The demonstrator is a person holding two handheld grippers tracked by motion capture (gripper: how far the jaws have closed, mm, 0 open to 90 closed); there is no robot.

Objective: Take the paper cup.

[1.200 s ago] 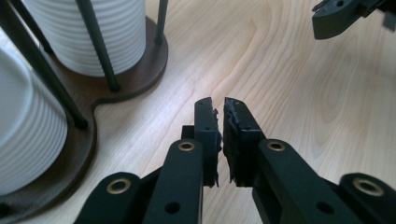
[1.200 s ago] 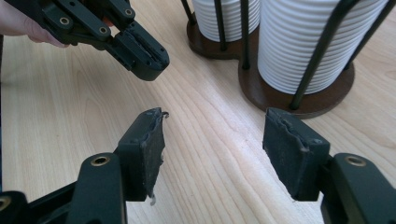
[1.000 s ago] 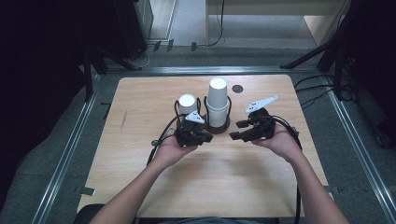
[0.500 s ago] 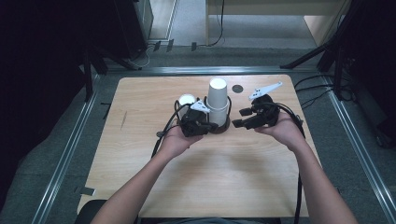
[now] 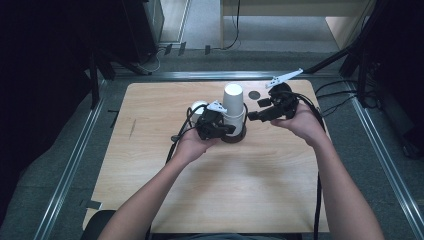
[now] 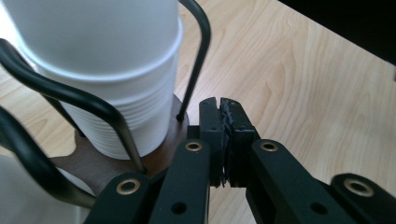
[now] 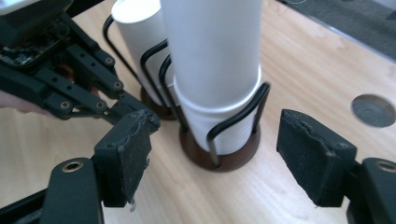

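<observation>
Both grippers empty: left gripper closed, right gripper just opening.

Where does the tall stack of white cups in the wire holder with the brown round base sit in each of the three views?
High view: the cup stack stands mid-table, between the left gripper and the right gripper.
Left gripper view: the stack fills the upper left, left of the shut jaws.
Right gripper view: it rises at top centre, beyond the open jaws.
Shared landmark: the holder's brown round base.
</observation>
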